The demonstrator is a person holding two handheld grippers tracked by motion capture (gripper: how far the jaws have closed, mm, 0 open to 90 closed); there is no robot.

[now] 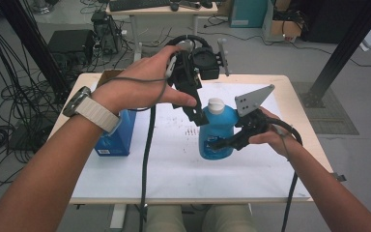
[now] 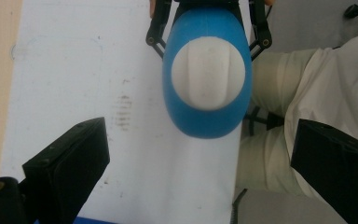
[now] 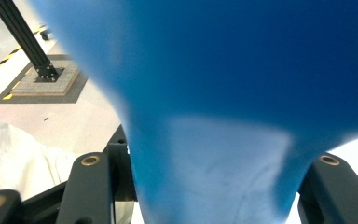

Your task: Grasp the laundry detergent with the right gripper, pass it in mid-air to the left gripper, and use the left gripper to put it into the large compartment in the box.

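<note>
Light wooden worktop [image 1: 294, 96] topped with a white sheet [image 1: 183, 169], smudged near centre. Blue bottle [image 1: 217, 135] with white cap [image 1: 216, 105] stands upright mid-sheet; right claw [image 1: 222, 143] pinches its body from the right. Left claw [image 1: 198, 116] hovers above the cap, spread, holding nothing. Blue box [image 1: 118, 137] at left. Grey floor, cables, desk at far side.

The wooden table [image 1: 299, 96] stands on a grey floor [image 1: 357, 154]. Behind it is a desk [image 1: 140, 12]. Black cables [image 1: 9, 96] lie left of it.
</note>
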